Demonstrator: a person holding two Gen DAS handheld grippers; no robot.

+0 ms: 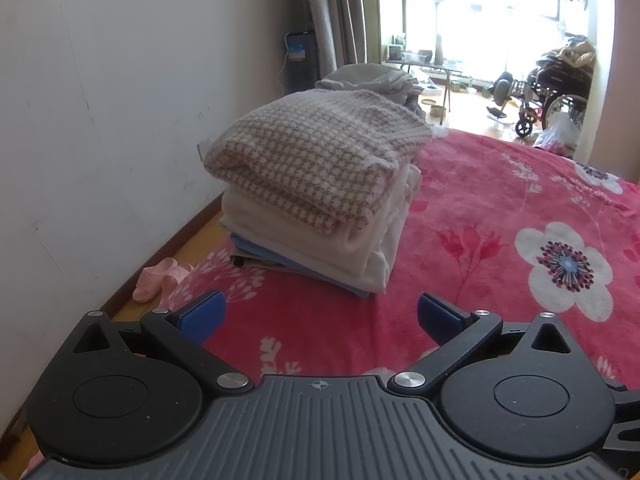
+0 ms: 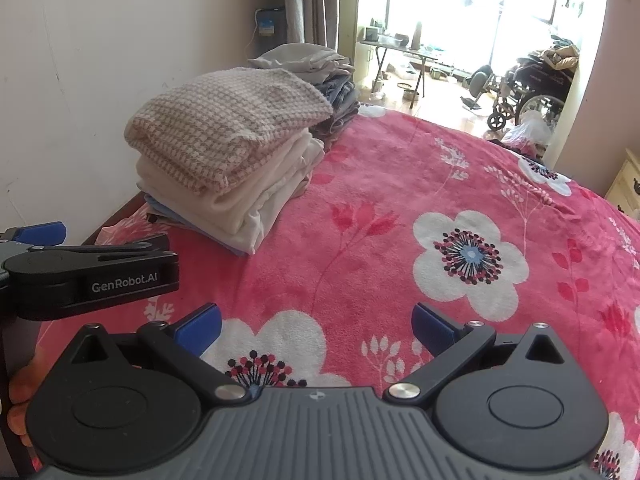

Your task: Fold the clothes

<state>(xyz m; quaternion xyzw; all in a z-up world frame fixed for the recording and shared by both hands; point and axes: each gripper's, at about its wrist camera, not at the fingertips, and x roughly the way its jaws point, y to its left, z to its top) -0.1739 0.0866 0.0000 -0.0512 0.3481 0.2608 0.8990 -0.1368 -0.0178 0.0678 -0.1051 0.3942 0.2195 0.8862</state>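
Folded stack of clothes [image 1: 316, 196] sat on the red floral blanket [image 1: 460, 240], ahead of the left gripper [image 1: 320, 312] and slightly to its left, near the blanket's wall-side edge. Houndstooth knit [image 1: 316, 160] on top; cream pieces under it, a blue layer at the bottom. Second pile of grey clothes [image 1: 372, 80] lay just behind the stack.

Left gripper hovered over bare blanket, jaws spread wide, nothing between the blue pads [image 1: 204, 314]. Right gripper [image 2: 316, 322] likewise wide apart and empty, over a white flower print; stack well ahead to its left.

The left gripper's body crossed the right view's left edge, fingertips of a hand [image 2: 18, 404] below it.

Pink slippers [image 1: 158, 278] on the floor by the wall. Beyond the bed: curtain [image 1: 332, 12], folding table [image 1: 428, 66], wheelchair [image 1: 552, 92].
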